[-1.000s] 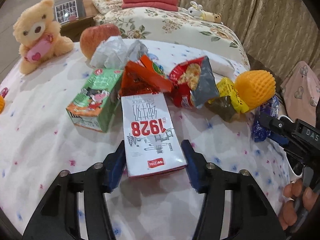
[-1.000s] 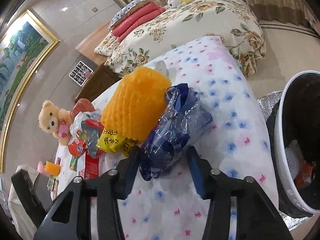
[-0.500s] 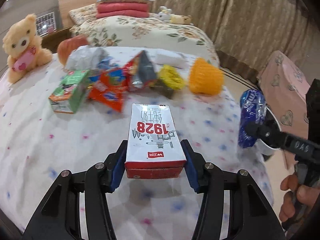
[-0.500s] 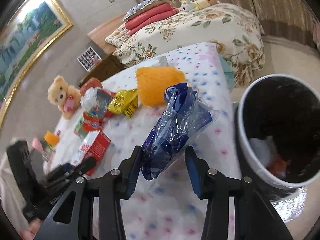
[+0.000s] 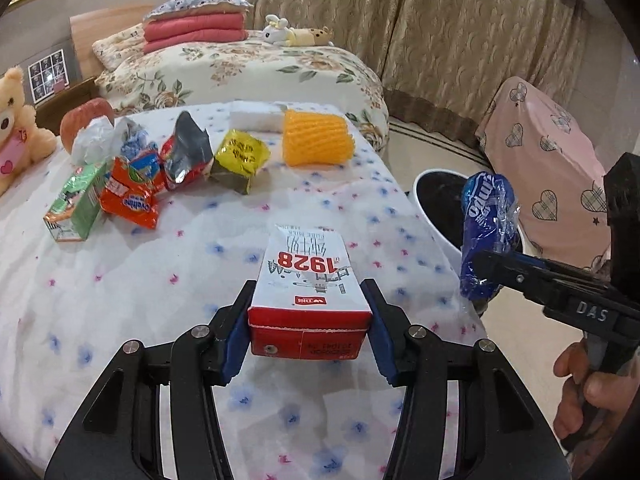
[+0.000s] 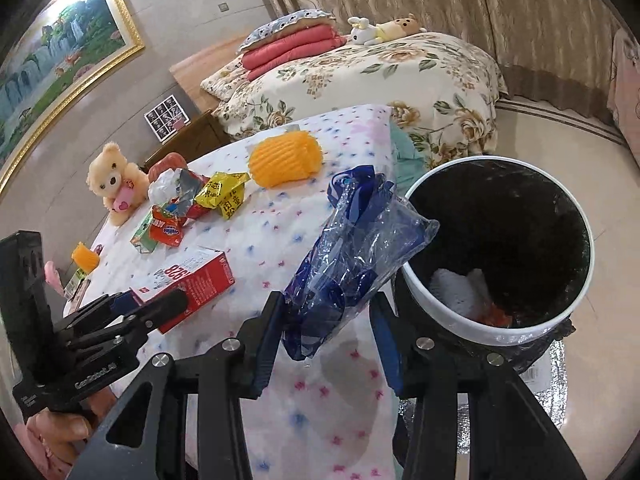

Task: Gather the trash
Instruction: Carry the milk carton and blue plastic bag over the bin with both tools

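**Both grippers lift trash clear of the pile, toward the bin**

Carried away from the heap where they lay a second ago, two pieces of trash now hang above the near end of the worktop (image 5: 120,288). The left gripper (image 5: 308,330) has its blue fingers (image 5: 234,340) clenched on the sides of a red-and-white milk carton (image 5: 308,284) marked 1928, raised off the spotted cloth. The right gripper (image 6: 326,338) is grasping a crumpled blue plastic wrapper (image 6: 352,264), which stands up between its fingers just beside the rim of a white bin (image 6: 472,328) lined in black, off the worktop's right edge. Left behind along the far edge: a green carton (image 5: 74,204), an orange snack bag (image 5: 130,198), a silver-lined red bag (image 5: 186,156), a yellow packet (image 5: 240,156) and an orange foam net (image 5: 316,140). A teddy bear (image 6: 114,182) sits at the far left corner.
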